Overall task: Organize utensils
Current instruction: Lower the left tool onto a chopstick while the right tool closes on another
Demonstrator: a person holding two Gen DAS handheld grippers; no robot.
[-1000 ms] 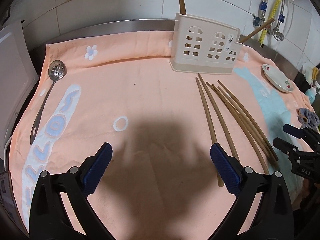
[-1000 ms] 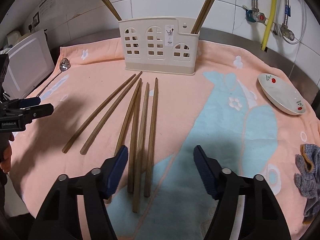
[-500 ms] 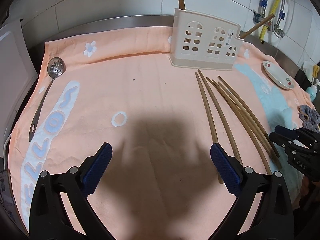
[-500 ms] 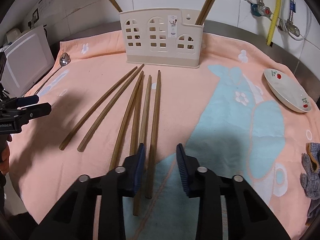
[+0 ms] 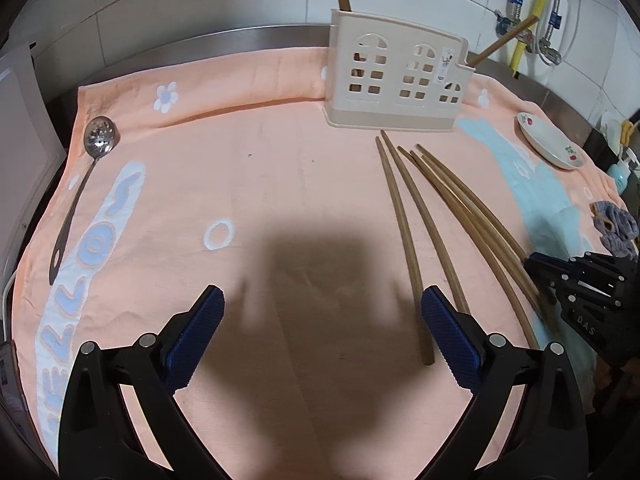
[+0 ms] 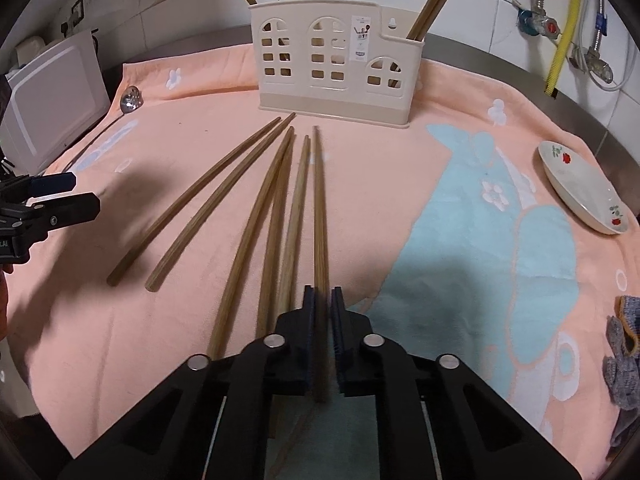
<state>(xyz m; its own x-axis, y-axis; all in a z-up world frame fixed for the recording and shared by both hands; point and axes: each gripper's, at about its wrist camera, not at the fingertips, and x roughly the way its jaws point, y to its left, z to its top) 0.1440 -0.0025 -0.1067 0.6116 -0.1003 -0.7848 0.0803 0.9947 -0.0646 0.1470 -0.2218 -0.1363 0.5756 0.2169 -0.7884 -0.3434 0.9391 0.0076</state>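
Now step: grasping one chopstick.
Right gripper [image 6: 322, 300]: clamped on rightmost chopstick [image 6: 319, 216], near its butt end, on towel [image 6: 460, 240].
Left gripper [image 5: 320, 320]: wide, empty.
Next: lift, tip into utensil holder [image 6: 336, 72].

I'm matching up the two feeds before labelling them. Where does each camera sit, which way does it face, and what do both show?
Left wrist: rides the left tool, angled down over the peach towel toward the cream utensil holder; its own open blue pads frame the view, right tool at the right edge.
Right wrist: rides the right tool, angled down toward the holder; its pads are shut on one chopstick; left tool at the left edge.
Shared: towel, holder, loose chopsticks, slotted spoon, plate.
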